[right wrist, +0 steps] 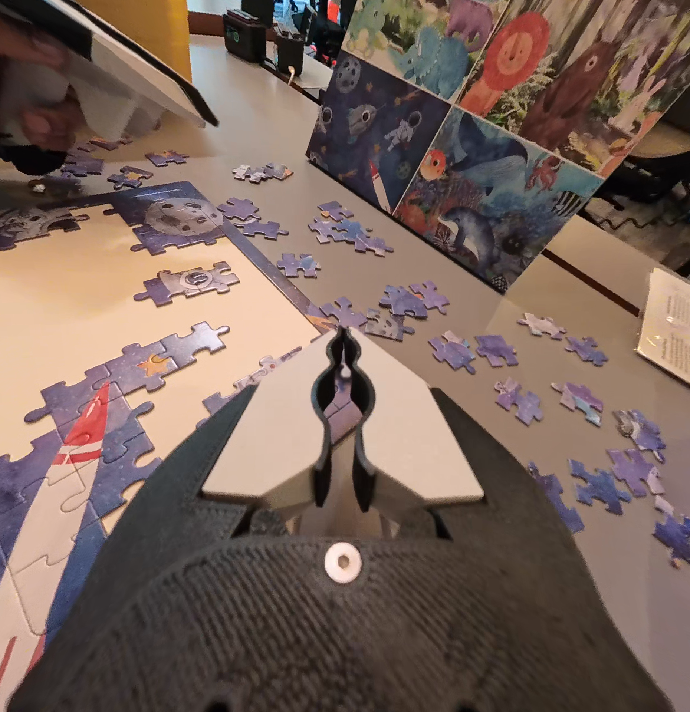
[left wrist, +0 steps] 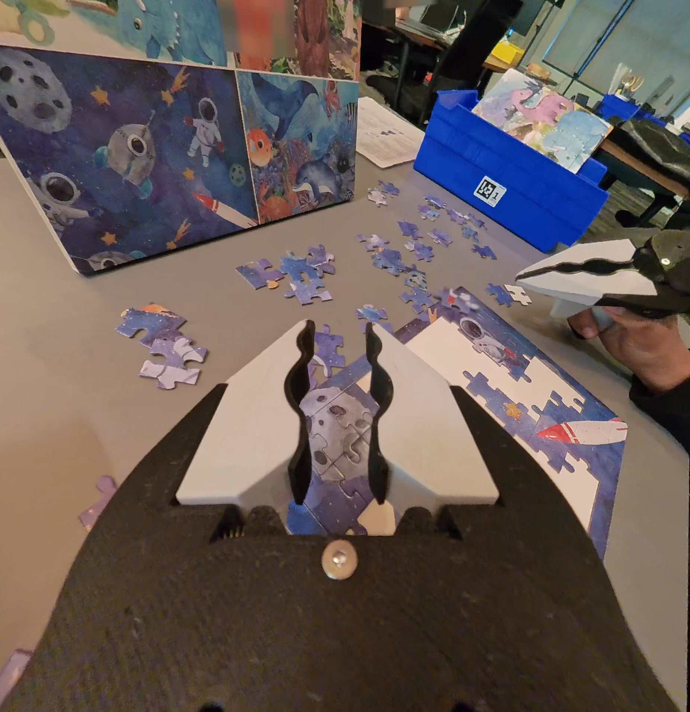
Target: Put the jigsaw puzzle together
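The left gripper [left wrist: 339, 327] hovers spread above the puzzle board [left wrist: 443, 346]; the right gripper [right wrist: 345, 333], hand-held [left wrist: 640, 346], is pressed together, pinching nothing.

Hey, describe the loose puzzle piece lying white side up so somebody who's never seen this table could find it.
Start at the blue bin on the grey table, then come toward the puzzle board. Just off the board's far corner, under the shut right gripper, lies the white piece. Every other loose piece shows blue or purple.
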Demonstrator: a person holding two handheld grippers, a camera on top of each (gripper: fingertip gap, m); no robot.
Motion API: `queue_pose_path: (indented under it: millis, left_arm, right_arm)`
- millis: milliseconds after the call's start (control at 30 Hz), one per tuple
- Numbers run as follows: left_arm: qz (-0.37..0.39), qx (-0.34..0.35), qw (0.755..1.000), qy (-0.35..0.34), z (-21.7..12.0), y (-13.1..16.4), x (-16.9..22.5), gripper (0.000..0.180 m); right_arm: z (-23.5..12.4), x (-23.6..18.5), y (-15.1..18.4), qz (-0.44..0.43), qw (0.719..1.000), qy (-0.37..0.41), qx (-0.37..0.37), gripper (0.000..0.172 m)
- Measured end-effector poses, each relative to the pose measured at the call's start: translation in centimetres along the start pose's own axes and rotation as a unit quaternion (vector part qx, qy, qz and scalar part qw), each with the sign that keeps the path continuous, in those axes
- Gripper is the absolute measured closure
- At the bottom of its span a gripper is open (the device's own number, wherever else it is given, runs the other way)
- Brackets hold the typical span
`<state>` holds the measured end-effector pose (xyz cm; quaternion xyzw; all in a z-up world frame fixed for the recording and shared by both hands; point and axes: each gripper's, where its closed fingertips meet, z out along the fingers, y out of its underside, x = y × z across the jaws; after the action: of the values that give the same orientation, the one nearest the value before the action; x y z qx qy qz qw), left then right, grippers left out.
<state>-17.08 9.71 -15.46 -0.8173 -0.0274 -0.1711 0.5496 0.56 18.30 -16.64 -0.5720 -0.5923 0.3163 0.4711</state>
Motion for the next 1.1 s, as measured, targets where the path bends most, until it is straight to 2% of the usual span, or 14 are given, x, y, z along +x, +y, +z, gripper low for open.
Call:
queue_pose_path:
  millis: [133, 367, 533, 600, 767, 900, 1100]
  left_arm:
    - [0.009, -0.01, 1.0, -0.002, 0.3, 0.3, 0.2, 0.155]
    - [0.013, -0.021, 1.0, -0.006, 0.7, 0.8, 0.1, 0.155]
    - [0.016, -0.025, 1.0, -0.006, 0.8, 1.0, 0.2, 0.155]
    - [0.016, -0.026, 1.0, -0.005, 0.8, 1.0, 0.2, 0.155]
    - [0.017, -0.026, 1.0, -0.003, 0.8, 1.0, 0.3, 0.155]
    - [0.018, -0.027, 0.999, -0.003, 0.8, 1.0, 0.4, 0.155]
    - [0.02, -0.03, 0.999, -0.003, 0.8, 1.1, 0.4, 0.155]
  right_arm:
    - [0.2, 0.7, 1.0, 0.025, 0.999, 0.01, -0.021, 0.17]
    - [1.0, 0.9, 1.8, 0.074, 0.996, -0.006, -0.052, 0.153]
    - [2.7, 0.0, 4.0, 0.122, 0.981, -0.062, -0.134, 0.126]
    - [3.0, -0.1, 4.6, 0.126, 0.977, -0.065, -0.157, 0.121]
    - [3.2, 0.1, 4.8, 0.121, 0.978, -0.054, -0.162, 0.133]
    - [3.2, 0.1, 4.9, 0.108, 0.979, -0.045, -0.165, 0.153]
    - [3.2, -0.9, 4.6, 0.096, 0.98, -0.06, -0.162, 0.157]
